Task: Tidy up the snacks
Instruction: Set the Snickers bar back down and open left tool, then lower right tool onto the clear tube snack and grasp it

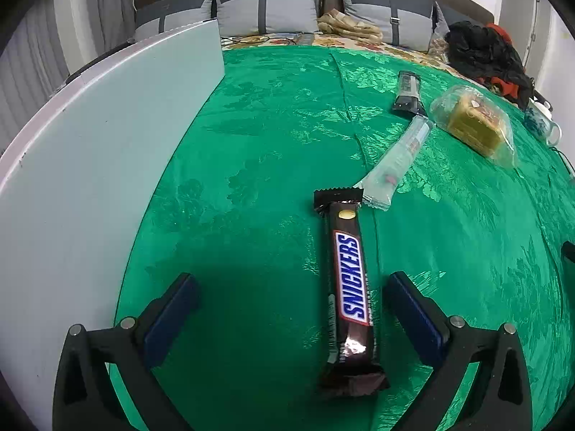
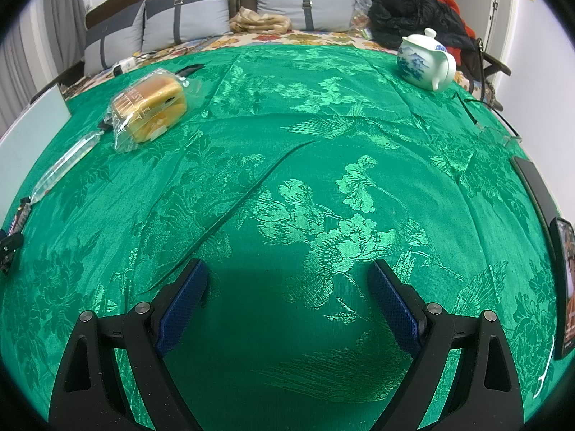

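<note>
Both tongs apart, empty: left tongs [image 1: 293,289] straddling Snickers bar [image 1: 348,287] on green counter cloth [image 1: 251,179], bar nearer right pad. Right tongs [image 2: 289,280] over bare cloth. Risk: off-centre squeeze, slick wrapper skids, bar twists out, nudges clear sachet [image 1: 395,158] touching its far end.

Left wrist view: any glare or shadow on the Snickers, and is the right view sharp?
Left wrist view: a small glare spot near the Snickers bar's near end, gripper shadow darkening the green tablecloth beside it; fisheye bends the edges. Right wrist view: sharp, with a similar shadow under the open fingers.
</note>
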`<control>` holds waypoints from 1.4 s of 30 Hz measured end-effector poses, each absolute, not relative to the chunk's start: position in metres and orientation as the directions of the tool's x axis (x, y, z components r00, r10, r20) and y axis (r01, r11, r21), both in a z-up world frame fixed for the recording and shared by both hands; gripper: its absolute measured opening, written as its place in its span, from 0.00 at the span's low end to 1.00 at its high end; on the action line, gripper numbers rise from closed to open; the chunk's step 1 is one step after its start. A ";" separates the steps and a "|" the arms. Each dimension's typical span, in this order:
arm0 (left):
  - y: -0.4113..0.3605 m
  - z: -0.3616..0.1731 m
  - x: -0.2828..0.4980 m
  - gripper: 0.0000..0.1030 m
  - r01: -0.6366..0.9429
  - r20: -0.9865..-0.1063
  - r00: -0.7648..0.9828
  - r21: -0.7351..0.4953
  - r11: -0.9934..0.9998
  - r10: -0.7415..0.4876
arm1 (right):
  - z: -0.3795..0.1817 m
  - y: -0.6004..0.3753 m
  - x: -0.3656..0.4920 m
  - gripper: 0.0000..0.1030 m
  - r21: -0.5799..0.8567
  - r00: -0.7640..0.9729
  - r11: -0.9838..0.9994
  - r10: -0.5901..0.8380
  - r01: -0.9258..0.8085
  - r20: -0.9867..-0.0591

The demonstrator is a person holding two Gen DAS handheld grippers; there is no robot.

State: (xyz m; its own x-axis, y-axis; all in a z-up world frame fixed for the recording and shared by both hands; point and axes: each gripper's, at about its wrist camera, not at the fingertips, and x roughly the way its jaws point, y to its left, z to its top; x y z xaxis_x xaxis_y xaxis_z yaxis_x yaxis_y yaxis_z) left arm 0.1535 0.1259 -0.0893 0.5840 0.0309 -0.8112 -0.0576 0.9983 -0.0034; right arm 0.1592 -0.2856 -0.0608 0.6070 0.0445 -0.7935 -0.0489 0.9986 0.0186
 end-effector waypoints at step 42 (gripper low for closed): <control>0.125 -0.090 0.155 1.00 -0.057 -0.810 0.586 -0.009 0.998 0.027 | -0.052 -0.082 0.237 0.19 -0.067 0.318 0.832 0.135 -0.550 -0.939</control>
